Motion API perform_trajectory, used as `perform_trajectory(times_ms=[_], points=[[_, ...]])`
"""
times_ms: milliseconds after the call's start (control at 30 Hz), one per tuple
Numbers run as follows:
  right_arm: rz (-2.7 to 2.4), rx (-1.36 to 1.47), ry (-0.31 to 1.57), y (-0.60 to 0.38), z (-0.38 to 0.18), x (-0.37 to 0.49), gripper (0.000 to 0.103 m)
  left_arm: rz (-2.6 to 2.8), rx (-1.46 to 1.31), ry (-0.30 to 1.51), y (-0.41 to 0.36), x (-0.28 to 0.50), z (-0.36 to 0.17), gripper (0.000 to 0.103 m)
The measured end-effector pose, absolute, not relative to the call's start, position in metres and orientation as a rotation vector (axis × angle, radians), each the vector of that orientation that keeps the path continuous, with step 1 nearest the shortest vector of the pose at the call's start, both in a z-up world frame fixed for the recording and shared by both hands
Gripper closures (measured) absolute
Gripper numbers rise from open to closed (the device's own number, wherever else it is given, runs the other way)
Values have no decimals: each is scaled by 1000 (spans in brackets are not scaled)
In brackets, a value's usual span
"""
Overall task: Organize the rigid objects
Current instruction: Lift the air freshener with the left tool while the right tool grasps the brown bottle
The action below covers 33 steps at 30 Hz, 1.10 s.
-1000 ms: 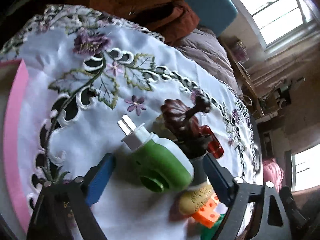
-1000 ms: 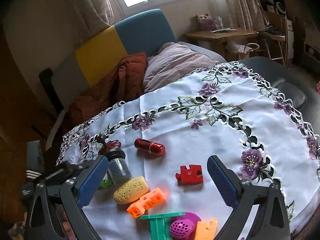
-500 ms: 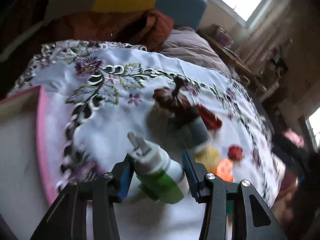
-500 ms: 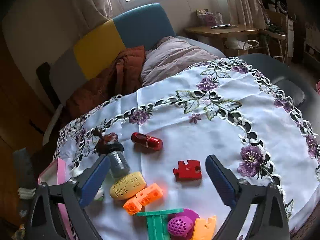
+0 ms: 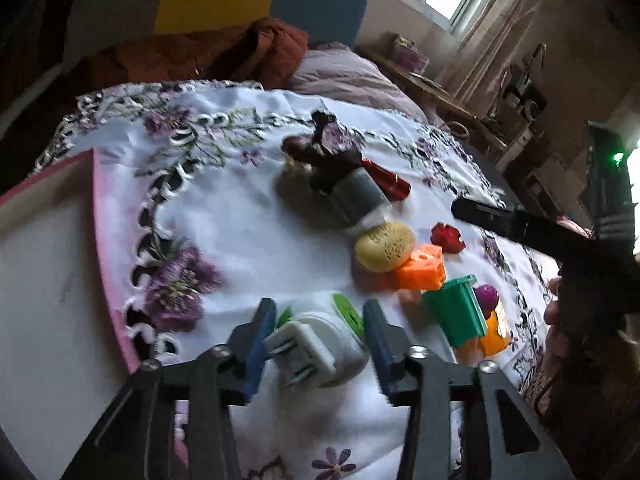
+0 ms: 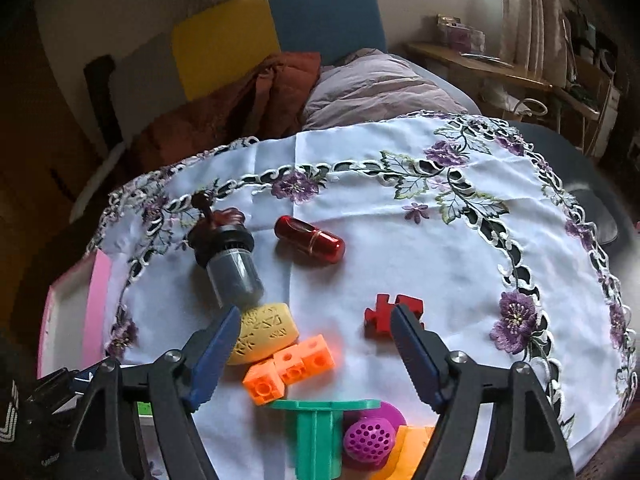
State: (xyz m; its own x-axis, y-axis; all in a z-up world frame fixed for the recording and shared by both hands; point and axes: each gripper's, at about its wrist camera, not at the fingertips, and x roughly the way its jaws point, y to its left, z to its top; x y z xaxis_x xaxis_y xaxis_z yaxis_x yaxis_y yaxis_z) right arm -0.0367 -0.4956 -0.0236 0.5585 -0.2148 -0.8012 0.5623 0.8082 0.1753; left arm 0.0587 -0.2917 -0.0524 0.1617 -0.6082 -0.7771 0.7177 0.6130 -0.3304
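My left gripper [image 5: 316, 342] is shut on a green and white plug-in device [image 5: 320, 344], its prongs pointing back at the camera, held above the cloth next to the pink-rimmed tray [image 5: 48, 280]. My right gripper [image 6: 316, 344] is open and empty above the orange block [image 6: 292, 368] and the yellow oval piece [image 6: 264, 332]. A red puzzle piece [image 6: 384, 312], a red capsule [image 6: 310, 238] and a grey jar with a dark brown top [image 6: 228, 256] lie on the white embroidered cloth [image 6: 400, 240]. Only a green sliver of the device shows in the right wrist view.
A green T-shaped piece [image 6: 320, 428], a purple perforated ball [image 6: 368, 440] and an orange piece [image 6: 412, 448] lie at the near edge. A sofa with brown and grey bedding [image 6: 320, 92] stands behind the table. The tray [image 6: 68, 316] sits at the table's left.
My left gripper has lifted the green and white device and swung it toward the pink tray, with the prongs now facing the camera. My right gripper has moved closer over the orange block.
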Motion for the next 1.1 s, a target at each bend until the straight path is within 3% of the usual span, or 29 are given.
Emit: perform_trajectory(times_ms=[33,67,200,300,400,833,967,1100], points=[[-482,445,865,-496,-24,-37,24,-953,116,1048,-293,58,-55,34],[-484,449,866,-497,-24,-37,24,-955,108,1049,-294,57,-57,28],[-489,468,864,-501,-24,-38,24,-938,107,1062,-300,54,-67,26],[-484,475,853,-501,-23,-38,24,-944,127,1066,-302,48,-74,27],[-480,480,840,-501,-20,-39,24,-946,168,1036,-305,42,-75,47],[-469,437,861,-493,-21,-36,25,-952,179,956,-291,20,-64,49],[-450,408,888,-486,-25,-31,33,-976,165,916,-281,11,-49,49],[-387,406,902,-477,-24,-21,33,-990,137,894,-265,5,-36,49]])
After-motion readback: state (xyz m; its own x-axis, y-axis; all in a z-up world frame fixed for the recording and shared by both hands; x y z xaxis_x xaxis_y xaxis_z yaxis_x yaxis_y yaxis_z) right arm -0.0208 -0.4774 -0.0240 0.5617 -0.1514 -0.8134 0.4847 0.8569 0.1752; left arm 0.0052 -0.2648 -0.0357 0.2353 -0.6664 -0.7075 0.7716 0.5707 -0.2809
